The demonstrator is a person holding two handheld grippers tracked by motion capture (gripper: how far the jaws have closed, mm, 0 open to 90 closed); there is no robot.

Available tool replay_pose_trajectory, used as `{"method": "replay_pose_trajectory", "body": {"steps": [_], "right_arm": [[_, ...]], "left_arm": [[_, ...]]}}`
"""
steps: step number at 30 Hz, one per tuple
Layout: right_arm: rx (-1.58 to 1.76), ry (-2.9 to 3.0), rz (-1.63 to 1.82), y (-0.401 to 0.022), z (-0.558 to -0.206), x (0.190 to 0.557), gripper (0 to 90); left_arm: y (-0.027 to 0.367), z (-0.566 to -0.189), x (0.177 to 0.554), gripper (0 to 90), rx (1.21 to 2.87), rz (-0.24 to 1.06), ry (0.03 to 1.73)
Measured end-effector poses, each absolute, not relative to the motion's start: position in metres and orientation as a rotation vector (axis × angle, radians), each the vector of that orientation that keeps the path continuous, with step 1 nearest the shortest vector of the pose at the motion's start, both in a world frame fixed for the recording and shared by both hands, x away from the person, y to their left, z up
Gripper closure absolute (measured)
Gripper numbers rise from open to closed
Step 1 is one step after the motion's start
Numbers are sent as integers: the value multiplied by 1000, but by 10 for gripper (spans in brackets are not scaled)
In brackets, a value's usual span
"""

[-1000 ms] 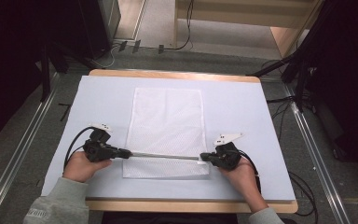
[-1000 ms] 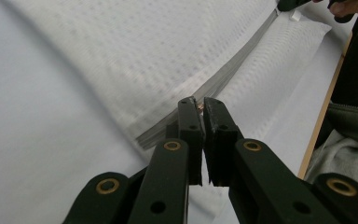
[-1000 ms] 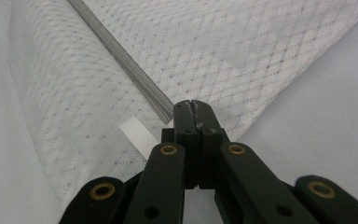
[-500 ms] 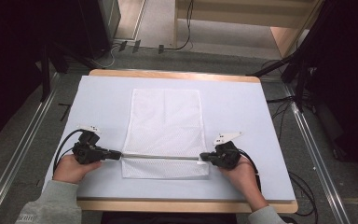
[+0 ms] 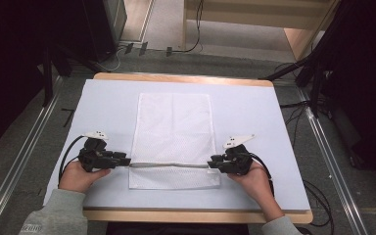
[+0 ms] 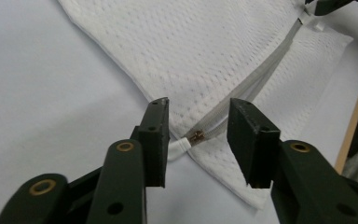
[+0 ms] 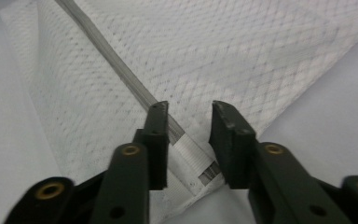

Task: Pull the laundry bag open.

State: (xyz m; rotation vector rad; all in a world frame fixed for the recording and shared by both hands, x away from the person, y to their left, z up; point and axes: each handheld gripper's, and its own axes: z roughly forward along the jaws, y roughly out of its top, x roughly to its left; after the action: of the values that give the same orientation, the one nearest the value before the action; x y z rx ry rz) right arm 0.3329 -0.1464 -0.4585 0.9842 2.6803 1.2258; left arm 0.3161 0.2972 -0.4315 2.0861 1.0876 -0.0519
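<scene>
A white mesh bag (image 5: 174,132) lies flat on the pale table cover (image 5: 254,127), with its grey zipper (image 5: 169,165) running across near the front end. My left gripper (image 5: 125,160) sits at the zipper's left end. Its jaws have just been opening and stand apart around the brass zipper pull (image 6: 196,136) and its white tab (image 6: 177,145) without touching them. My right gripper (image 5: 212,164) sits at the zipper's right end. Its jaws have also just been opening, and the white end tab (image 7: 191,157) lies loose between them. The left gripper (image 6: 198,105) and right gripper (image 7: 189,106) are both open.
The table's wooden edge (image 5: 196,215) runs just in front of my hands. Metal rails (image 5: 24,161) flank the table on the floor, and cables (image 5: 318,191) trail off to the right. Bare cover lies on both sides of the bag.
Both grippers held the zipper's ends stretched between them; now both have let go. The left gripper shifted slightly left over the first half second. The bag lies where it was.
</scene>
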Motion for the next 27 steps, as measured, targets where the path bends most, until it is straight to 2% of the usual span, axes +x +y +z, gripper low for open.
{"method": "replay_pose_trajectory", "body": {"steps": [4, 9, 27], "right_arm": [[936, 2633, 1282, -151, -452, 334, 524], [984, 2586, 1287, -161, -451, 338, 457], [1212, 2426, 1299, -214, -453, 353, 416]], "left_arm": [[300, -431, 318, 457, 2060, -7, 1103], [305, -432, 320, 402, 2057, 44, 1132], [328, -432, 329, 363, 2035, 152, 1212]]}}
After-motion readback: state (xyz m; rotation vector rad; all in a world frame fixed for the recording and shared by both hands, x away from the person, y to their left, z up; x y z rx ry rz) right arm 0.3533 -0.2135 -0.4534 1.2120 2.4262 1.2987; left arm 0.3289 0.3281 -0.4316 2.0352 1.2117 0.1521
